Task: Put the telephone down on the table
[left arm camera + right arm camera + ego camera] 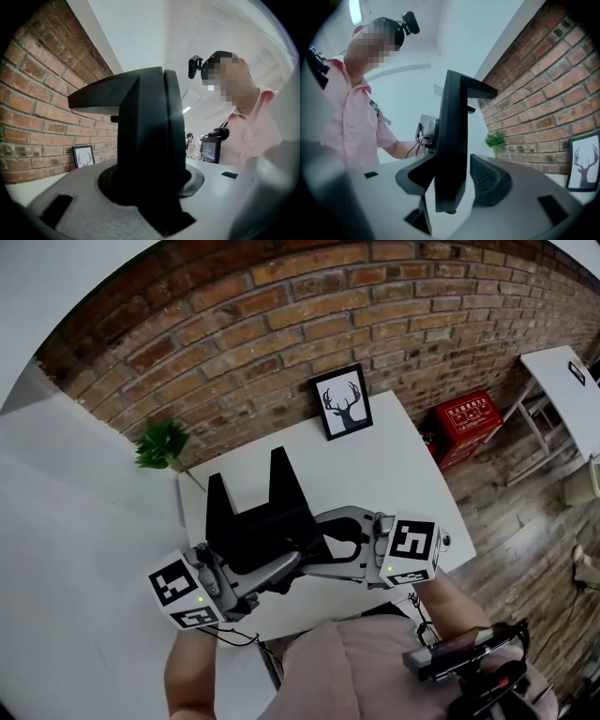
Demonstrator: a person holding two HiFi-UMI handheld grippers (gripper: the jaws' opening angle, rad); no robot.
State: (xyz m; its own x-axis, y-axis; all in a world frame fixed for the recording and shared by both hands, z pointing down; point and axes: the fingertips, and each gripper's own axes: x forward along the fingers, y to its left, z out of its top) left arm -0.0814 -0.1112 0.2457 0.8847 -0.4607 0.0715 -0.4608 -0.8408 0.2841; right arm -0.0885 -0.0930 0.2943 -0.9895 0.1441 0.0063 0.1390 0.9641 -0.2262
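Left gripper, head view: the left gripper [281, 570] reaches in from the lower left, marker cube near the person's body, jaws on the lower left part of the black telephone [258, 531].
Right gripper, head view: the right gripper [328, 538] comes in from the right, roughly level, and meets the telephone's right side.
Telephone, head view: between the two grippers, over the white table [394, 465], two prongs pointing toward the brick wall [328, 315]; whether it touches the table cannot be told.
Arms, head view: both forearms are bent in close in front of the pink shirt [337, 671].
Behind: a framed deer picture [342, 401] leans at the wall; a small plant [164, 443] sits at the table's far left corner.
Left gripper view: the jaws of the left gripper [150, 187] are pressed tight on the telephone [150, 140], which fills the middle and rises upright.
Right gripper view: the right gripper [457, 183] straddles the telephone's [452, 140] thin edge; one jaw touches it, the other stands a sliver off, so the grip looks loose.
Camera tilt: both gripper views look upward, past the telephone to the ceiling.
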